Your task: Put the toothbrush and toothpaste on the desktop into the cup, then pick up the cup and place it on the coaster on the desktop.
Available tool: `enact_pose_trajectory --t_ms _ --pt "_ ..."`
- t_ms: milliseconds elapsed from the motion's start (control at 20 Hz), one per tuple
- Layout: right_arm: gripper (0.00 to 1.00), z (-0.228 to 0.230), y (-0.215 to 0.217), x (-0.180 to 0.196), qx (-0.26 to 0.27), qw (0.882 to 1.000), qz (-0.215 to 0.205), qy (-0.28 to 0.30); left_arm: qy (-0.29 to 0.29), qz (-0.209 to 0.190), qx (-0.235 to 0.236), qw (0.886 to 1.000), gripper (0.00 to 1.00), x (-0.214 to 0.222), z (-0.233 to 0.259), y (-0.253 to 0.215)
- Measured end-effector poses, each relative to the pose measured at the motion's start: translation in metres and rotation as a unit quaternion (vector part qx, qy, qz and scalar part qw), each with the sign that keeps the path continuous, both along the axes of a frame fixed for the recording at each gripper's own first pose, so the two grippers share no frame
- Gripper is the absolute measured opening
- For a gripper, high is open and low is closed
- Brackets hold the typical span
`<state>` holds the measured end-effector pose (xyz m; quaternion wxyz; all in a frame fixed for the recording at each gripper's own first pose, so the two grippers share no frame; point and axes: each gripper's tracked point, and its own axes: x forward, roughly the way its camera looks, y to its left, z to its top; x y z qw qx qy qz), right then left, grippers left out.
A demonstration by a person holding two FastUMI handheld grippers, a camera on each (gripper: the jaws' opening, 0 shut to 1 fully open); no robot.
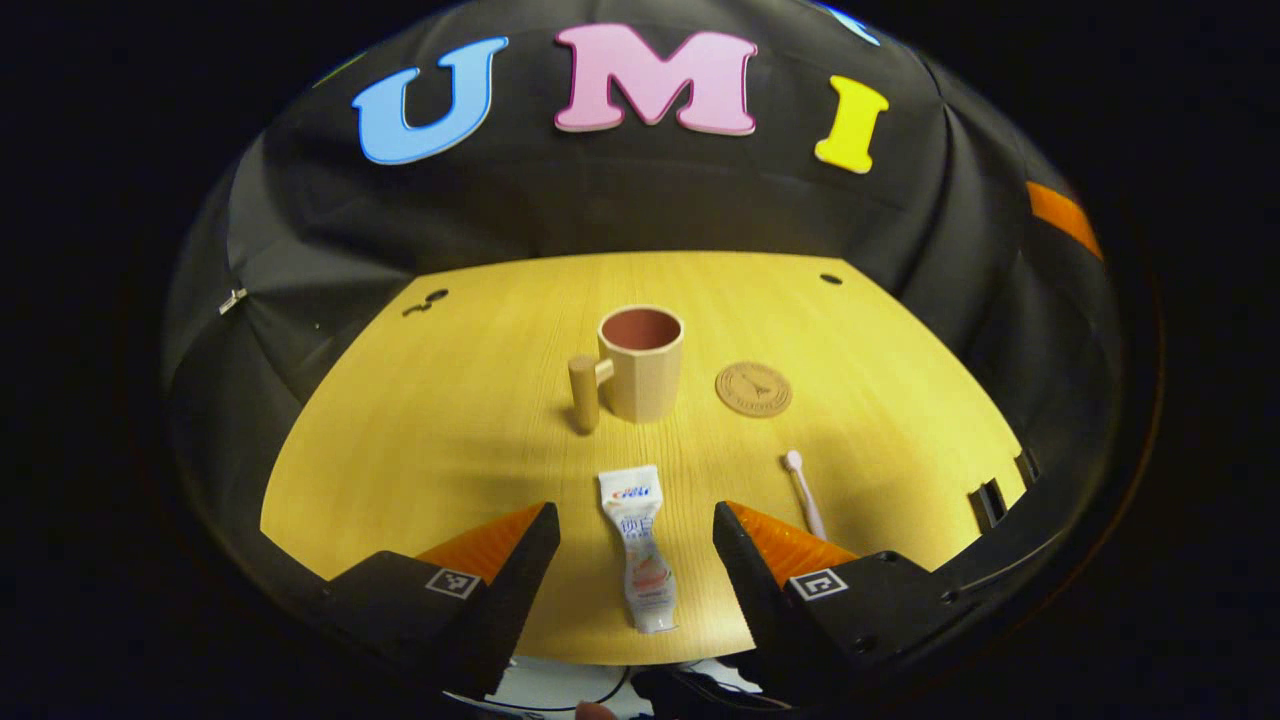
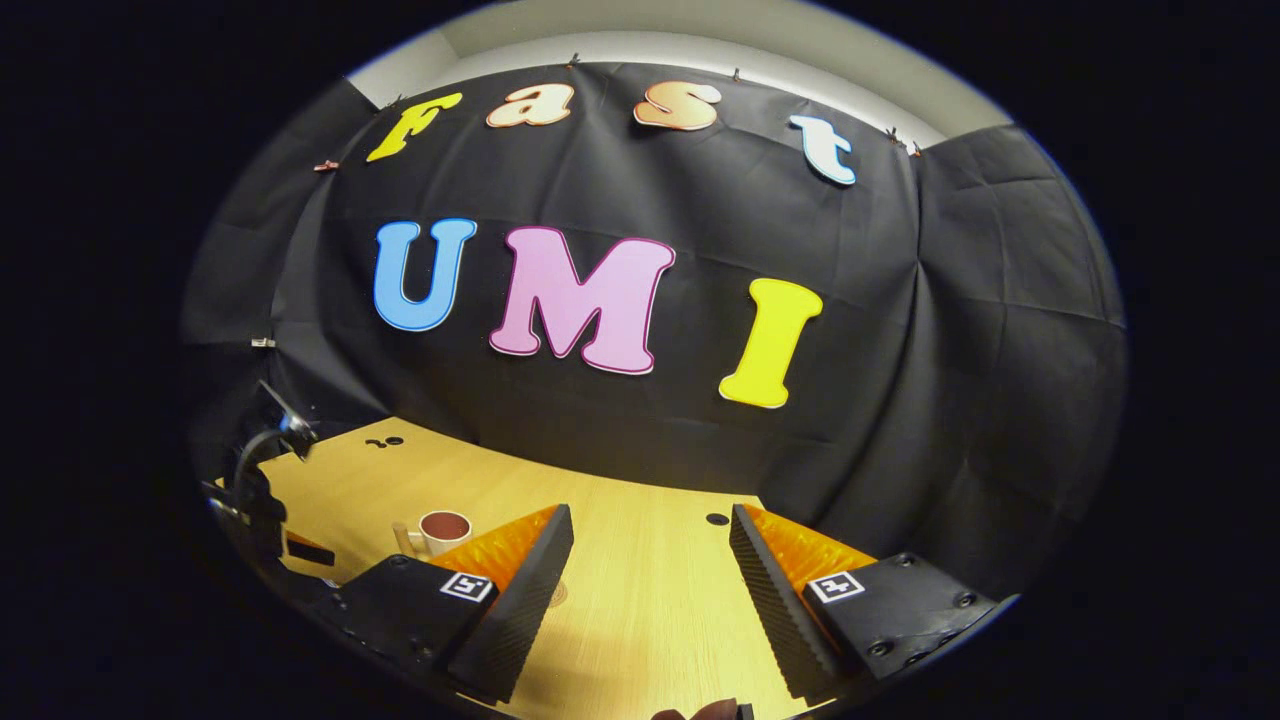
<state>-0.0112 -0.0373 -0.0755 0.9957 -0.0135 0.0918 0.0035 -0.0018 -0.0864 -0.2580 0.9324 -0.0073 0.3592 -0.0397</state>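
In the left gripper view a tan cup (image 1: 642, 362) with a reddish inside and a wooden handle on its left stands upright mid-desk. To its right lies a round cork coaster (image 1: 753, 389). A white toothpaste tube (image 1: 638, 546) lies lengthwise on the desk, between the spread fingers of my left gripper (image 1: 636, 525), which is open and above it. A pink toothbrush (image 1: 804, 492) lies to the right of the tube. In the right gripper view my right gripper (image 2: 650, 530) is open over bare desk, with the cup (image 2: 438, 532) far to its left.
The yellow wooden desk (image 1: 450, 430) has small dark holes near its back edge (image 1: 831, 278). Black cloth walls close it in behind and at the sides. In the right gripper view the other gripper and its cable (image 2: 262, 480) show at the far left.
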Motion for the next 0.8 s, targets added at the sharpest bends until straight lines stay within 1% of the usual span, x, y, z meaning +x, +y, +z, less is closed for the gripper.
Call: enact_pose_trajectory --t_ms 150,200,300,350,450,550,600,650,700,800 --pt "0.97 -0.012 -0.009 0.006 -0.007 1.000 0.012 0.008 0.053 0.007 0.008 0.999 0.95 0.004 -0.036 -0.007" --pt "0.97 -0.016 -0.013 0.009 -0.007 1.000 0.014 0.013 0.067 0.010 0.008 0.998 0.94 0.005 -0.047 -0.008" --pt "0.97 -0.027 -0.020 0.015 -0.002 1.000 0.021 0.022 0.091 0.021 0.014 0.995 0.88 0.012 -0.064 -0.009" --pt "0.97 -0.032 -0.024 0.018 -0.001 0.999 0.023 0.026 0.101 0.026 0.016 0.994 0.88 0.016 -0.069 -0.010" --pt "0.97 -0.043 -0.031 0.024 0.002 0.999 0.028 0.035 0.119 0.036 0.024 0.992 0.86 0.023 -0.079 -0.008" --pt "0.97 -0.052 -0.039 0.031 0.009 0.999 0.029 0.042 0.141 0.044 0.028 0.989 0.82 0.025 -0.088 -0.009" --pt "0.97 -0.057 -0.042 0.034 0.012 0.998 0.030 0.045 0.138 0.048 0.029 0.989 0.80 0.029 -0.088 -0.010" --pt "0.97 -0.063 -0.045 0.036 0.013 0.998 0.031 0.049 0.141 0.049 0.031 0.988 0.78 0.032 -0.088 -0.010" --pt "0.98 -0.069 -0.046 0.038 0.015 0.998 0.033 0.055 0.148 0.047 0.035 0.987 0.75 0.030 -0.089 -0.011" --pt "0.97 -0.079 -0.048 0.041 0.023 0.997 0.037 0.065 0.162 0.042 0.029 0.986 0.76 0.028 -0.090 -0.017"
